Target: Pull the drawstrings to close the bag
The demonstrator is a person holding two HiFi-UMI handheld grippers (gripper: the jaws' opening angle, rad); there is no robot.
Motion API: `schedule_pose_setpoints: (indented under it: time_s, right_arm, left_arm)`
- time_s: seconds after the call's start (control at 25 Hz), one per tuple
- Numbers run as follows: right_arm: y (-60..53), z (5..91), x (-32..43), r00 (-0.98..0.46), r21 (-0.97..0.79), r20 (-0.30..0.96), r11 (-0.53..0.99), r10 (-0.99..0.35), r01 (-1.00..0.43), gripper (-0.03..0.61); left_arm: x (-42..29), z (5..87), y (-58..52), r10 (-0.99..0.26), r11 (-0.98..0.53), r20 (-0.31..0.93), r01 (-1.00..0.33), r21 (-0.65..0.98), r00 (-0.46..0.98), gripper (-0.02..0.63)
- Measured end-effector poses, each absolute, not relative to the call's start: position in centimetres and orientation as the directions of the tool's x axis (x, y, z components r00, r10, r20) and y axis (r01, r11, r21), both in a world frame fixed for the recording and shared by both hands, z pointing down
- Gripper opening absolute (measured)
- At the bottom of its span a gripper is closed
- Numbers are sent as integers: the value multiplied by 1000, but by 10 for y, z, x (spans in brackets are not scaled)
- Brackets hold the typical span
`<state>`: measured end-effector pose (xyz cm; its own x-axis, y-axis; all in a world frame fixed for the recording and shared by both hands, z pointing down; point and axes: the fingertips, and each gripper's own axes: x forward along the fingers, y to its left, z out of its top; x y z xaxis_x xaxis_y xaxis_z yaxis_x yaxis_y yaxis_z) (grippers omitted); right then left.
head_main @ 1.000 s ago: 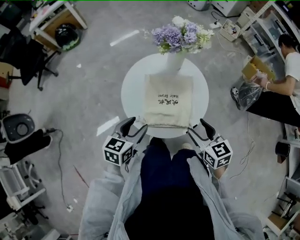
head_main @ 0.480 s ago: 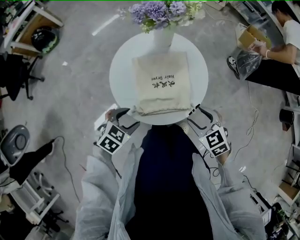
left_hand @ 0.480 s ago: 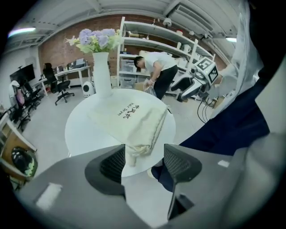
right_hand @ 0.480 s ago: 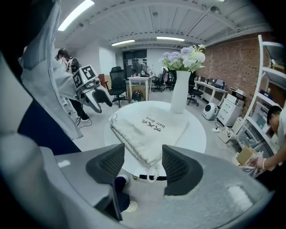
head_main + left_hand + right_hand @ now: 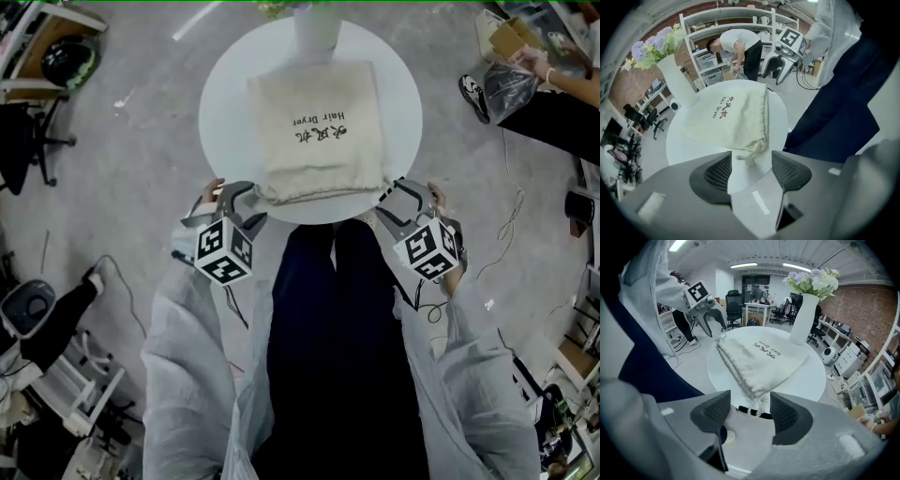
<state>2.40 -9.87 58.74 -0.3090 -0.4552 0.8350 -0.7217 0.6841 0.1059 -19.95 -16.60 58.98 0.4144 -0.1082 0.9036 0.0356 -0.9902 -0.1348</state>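
Observation:
A beige drawstring bag (image 5: pixel 314 127) with dark print lies flat on the round white table (image 5: pixel 225 122), its gathered mouth toward me. My left gripper (image 5: pixel 242 199) is at the mouth's left corner. Its jaws stand open, with the knotted drawstring end (image 5: pixel 752 149) lying just ahead of the gap, untouched. My right gripper (image 5: pixel 401 195) is at the mouth's right corner, also open. There the other drawstring end (image 5: pixel 757 405) hangs over the table edge between the pads (image 5: pixel 787 416), which do not press on it. The bag (image 5: pixel 759 359) fills the table's middle.
A white vase of flowers (image 5: pixel 315 23) stands at the table's far edge, behind the bag. A seated person (image 5: pixel 553 84) handles a plastic bag at the upper right. Shelves, office chairs (image 5: pixel 23 141) and floor cables ring the table.
The head view has tipped down, so the table and bag sit higher in the frame. Both grippers have moved up with it and stay at the bag's near corners.

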Motion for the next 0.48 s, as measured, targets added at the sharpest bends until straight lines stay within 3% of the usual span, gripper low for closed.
schedule_pose_setpoints:
  time_s: [0.2, 0.48]
  right_arm:
    - [-105, 605, 26, -292, 68, 853, 649, -432, -758, 251]
    - [-111, 621, 29, -254, 79, 879, 649, -403, -756, 216]
  left_arm:
    - [-202, 605, -168, -145, -963, 928, 165, -211, 342, 281]
    - [-189, 611, -168, -146, -953, 933, 208, -222, 328, 269]
